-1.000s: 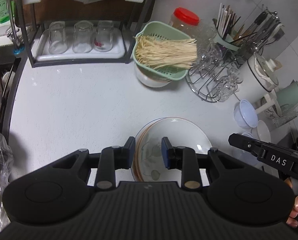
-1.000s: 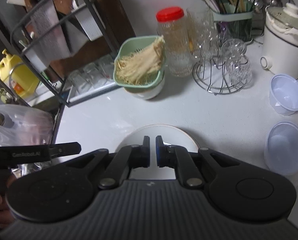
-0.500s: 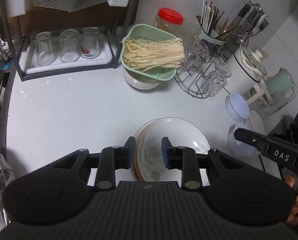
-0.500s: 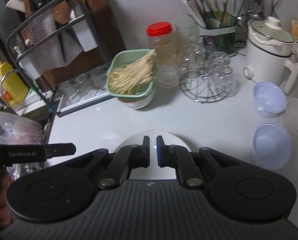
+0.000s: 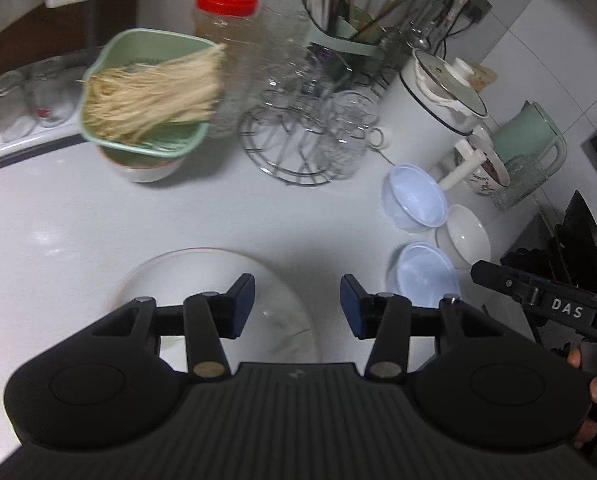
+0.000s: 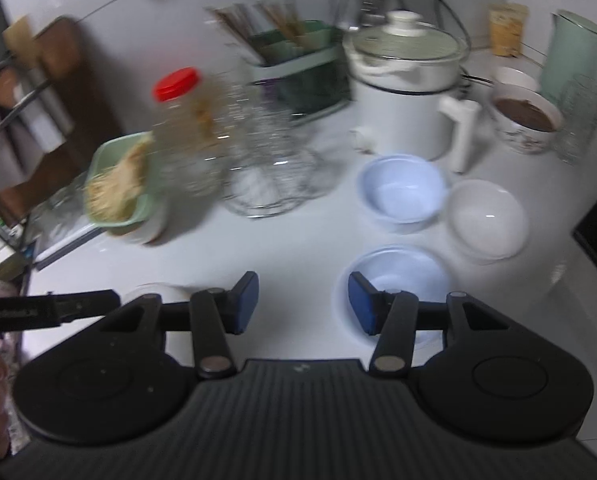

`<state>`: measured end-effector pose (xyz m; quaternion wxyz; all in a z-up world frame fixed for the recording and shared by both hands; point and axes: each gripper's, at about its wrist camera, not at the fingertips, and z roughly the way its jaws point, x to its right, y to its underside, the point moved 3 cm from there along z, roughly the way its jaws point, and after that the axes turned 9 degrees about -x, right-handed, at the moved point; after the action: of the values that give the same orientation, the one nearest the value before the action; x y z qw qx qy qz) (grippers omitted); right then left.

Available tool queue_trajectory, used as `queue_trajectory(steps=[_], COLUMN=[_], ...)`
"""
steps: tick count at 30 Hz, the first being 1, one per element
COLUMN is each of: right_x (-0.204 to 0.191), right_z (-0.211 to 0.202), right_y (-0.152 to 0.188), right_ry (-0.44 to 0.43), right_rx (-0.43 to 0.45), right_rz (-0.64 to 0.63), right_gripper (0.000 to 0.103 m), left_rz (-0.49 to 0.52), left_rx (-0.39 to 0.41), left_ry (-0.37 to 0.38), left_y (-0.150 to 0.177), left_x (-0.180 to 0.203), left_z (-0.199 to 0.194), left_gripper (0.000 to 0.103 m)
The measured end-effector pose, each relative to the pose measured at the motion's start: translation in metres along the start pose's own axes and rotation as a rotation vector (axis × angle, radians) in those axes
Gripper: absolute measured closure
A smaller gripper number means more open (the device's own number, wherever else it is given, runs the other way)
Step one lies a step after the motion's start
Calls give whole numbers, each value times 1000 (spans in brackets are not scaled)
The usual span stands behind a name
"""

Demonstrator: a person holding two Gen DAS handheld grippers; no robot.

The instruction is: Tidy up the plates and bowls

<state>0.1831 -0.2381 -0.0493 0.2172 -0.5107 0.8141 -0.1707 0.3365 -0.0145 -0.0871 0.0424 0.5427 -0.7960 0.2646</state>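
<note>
The left gripper [image 5: 297,306] is being held with its jaws spread, having just been opening, and nothing is being pinched between them; the stacked plates [image 5: 202,276] are lying on the white counter [image 5: 58,220] under its left finger. The right gripper [image 6: 302,302] is likewise being held apart after just opening, with bare counter between its pads. Its right finger is being carried over the rim of the nearest pale blue bowl [image 6: 398,270]. The plates appear to be set down, and the bowls are being approached next. A second blue bowl [image 6: 402,192] and a white bowl [image 6: 486,218] are standing just beyond. The next move is judged to call for one pad being lowered inside a rim. Both grippers are being pointed steeply downward, side by side.
</note>
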Motion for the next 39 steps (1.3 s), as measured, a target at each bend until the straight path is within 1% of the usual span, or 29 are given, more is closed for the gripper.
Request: queue_trajectory(steps=[3,5,8,11,15,18,20,21,23,24,26,27,30,31,33,39], right_x=[35,56,78,91,102,109,114,116,119,119,120,120,121,122,125,126], right_z=[11,19,38,56,74,88,97,101,108,112,119,122,129,131,132,135], right_y=[-5,-5,-5,-2,0,-3,-8,-11,-15,-16,-17,-17,-19,-19,-21,-20], right_ry=[32,31,29,17,4,8,8,6,-1,-6,-20,-25,-36,-38,-43,-83], right_rx=[-20,-35,-82,-119,-151,-171,-175,-177,-188,-196,-216,-222,-236,-243,-248,-266], right_rz=[5,21,42,40,18,19,18,10,-9,-16,-27,-33,-36,-31,-19,9], right_gripper=[51,52,52,52,54,58,60,61,66,67,74,75,83,84,85,84], left_rz=[1,21,2,-26,-24,-36,-52,-54,-54,-52,-39,-29,-17,-20,-21,-23], left_rx=[-7,-3,-40,-79,-122,-164,-191,-199,-210,-214,-219,-222,-238,-246,-262,-282], left_ry=[5,-2,7,4,-12,-25,-19,-19,-21,-20,-19,-22,-25,-18,2,22], left_y=[-5,-8,-12,-15,-18,-18,-19,-20,-21,-23,-25,-26,-28,-27,-27,-25], left_x=[29,48,62,71,82,86,88,90,96,99,106,110,116,117,119,120], left_z=[17,29,52,75,103,127,142,149,160,165,173,177,186,189,193,197], left_gripper=[50,50,50,50,51,51,51,52,57,60,64,65,76,78,84,85])
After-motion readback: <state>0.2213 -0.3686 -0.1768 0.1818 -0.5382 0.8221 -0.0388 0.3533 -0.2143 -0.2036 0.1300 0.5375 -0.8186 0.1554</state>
